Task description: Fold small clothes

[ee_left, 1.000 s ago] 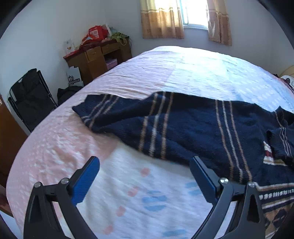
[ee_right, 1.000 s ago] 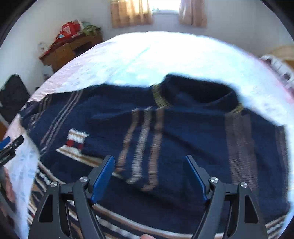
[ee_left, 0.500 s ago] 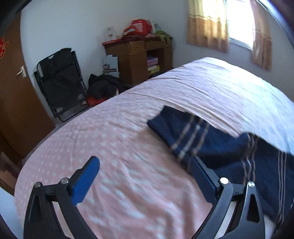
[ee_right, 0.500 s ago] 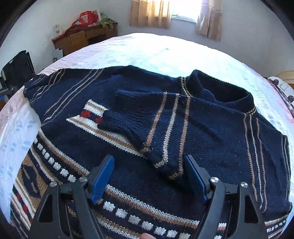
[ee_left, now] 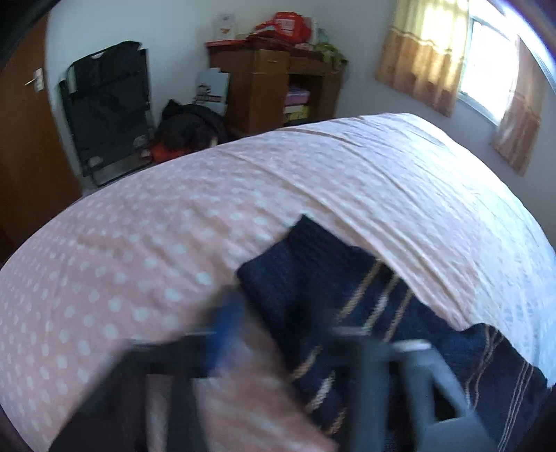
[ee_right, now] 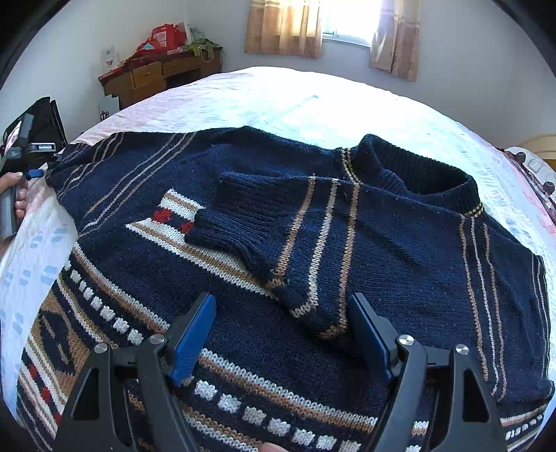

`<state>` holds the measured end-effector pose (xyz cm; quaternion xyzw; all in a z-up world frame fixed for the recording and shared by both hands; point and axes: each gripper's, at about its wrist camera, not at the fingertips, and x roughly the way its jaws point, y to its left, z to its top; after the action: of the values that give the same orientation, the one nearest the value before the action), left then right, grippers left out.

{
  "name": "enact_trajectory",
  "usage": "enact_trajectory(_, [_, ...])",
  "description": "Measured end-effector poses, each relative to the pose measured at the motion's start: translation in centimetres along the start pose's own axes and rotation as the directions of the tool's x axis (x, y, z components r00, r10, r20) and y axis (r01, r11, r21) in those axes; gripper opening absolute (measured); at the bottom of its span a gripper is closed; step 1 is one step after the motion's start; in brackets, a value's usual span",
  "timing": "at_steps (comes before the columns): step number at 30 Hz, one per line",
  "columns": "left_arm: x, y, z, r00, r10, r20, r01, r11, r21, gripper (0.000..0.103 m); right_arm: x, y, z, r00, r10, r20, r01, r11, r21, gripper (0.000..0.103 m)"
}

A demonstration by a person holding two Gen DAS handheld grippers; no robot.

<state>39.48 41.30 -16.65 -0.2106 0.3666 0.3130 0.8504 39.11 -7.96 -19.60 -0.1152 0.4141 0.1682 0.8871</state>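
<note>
A navy knit sweater (ee_right: pixel 399 243) with tan and white stripes lies flat on the bed. Its one sleeve (ee_right: pixel 278 236) is folded across the chest. My right gripper (ee_right: pixel 281 323) is open and empty just above the folded sleeve's cuff end. In the left wrist view the other sleeve (ee_left: pixel 312 271) lies on the pink dotted bedsheet (ee_left: pixel 139 260). My left gripper (ee_left: pixel 278 323) is blurred by motion and sits at this sleeve's cuff; its jaws seem to straddle the cuff, and I cannot tell their state. It also shows at the right wrist view's left edge (ee_right: pixel 33 172).
A wooden desk (ee_left: pixel 274 87) with red items, a black folding chair (ee_left: pixel 107 107) and dark bags stand by the far wall. A brown door (ee_left: pixel 21 139) is at the left. Curtained window (ee_right: pixel 333 24) at the back.
My left gripper has swung left from over the sweater body and dropped down to the spread sleeve's cuff. My right gripper has steadied over the folded sleeve.
</note>
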Motion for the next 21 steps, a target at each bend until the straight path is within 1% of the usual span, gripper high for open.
enact_trajectory(1, [-0.3,-0.1,0.1,0.999,-0.032,0.000,0.032,0.999,-0.006,0.008,0.0,0.0,0.0,1.000,0.001,0.001,-0.001,1.000,0.001,0.078])
enact_trajectory(5, [-2.4,-1.0,0.3,0.994,-0.103,0.041,0.103,0.995,0.002,0.007,0.0,0.0,0.0,1.000,0.005,0.001,-0.005,1.000,0.004,0.079])
enact_trajectory(9, [-5.0,-2.2,0.9,0.980,-0.189,0.057,0.191,0.981,-0.025,0.007,0.0,-0.2,0.2,1.000,0.016,-0.002,-0.016,1.000,0.010,0.079])
enact_trajectory(10, [-5.8,-2.7,1.1,0.976,-0.208,0.064,0.210,0.978,-0.022,0.007,-0.1,-0.4,0.3,0.999,0.033,-0.004,-0.033,0.999,0.021,0.079])
enact_trajectory(12, [-7.6,-3.7,1.4,0.965,-0.251,0.080,0.253,0.967,-0.012,0.007,-0.6,-1.2,0.5,0.997,0.077,0.002,-0.077,0.996,0.053,0.079])
enact_trajectory(13, [-8.8,-4.4,1.5,0.956,-0.280,0.086,0.282,0.959,-0.007,0.007,-1.4,-2.1,0.7,0.994,0.110,0.023,-0.112,0.989,0.095,0.079])
enact_trajectory(15, [-10.3,-5.4,1.5,0.941,-0.327,0.089,0.328,0.945,-0.005,0.007,-2.8,-3.5,0.9,0.990,0.129,0.064,-0.137,0.980,0.145,0.079])
enact_trajectory(17, [-12.1,-6.7,1.4,0.925,-0.369,0.089,0.371,0.929,-0.008,0.007,-5.0,-5.2,1.1,0.986,0.125,0.112,-0.144,0.974,0.176,0.079])
enact_trajectory(18, [-12.8,-7.3,1.2,0.915,-0.395,0.087,0.397,0.918,-0.015,0.007,-6.0,-5.9,1.1,0.984,0.119,0.133,-0.143,0.973,0.181,0.079])
enact_trajectory(21, [-14.8,-9.5,0.8,0.891,-0.448,0.077,0.451,0.892,-0.029,0.007,-9.0,-8.2,0.6,0.978,0.089,0.187,-0.127,0.970,0.207,0.079])
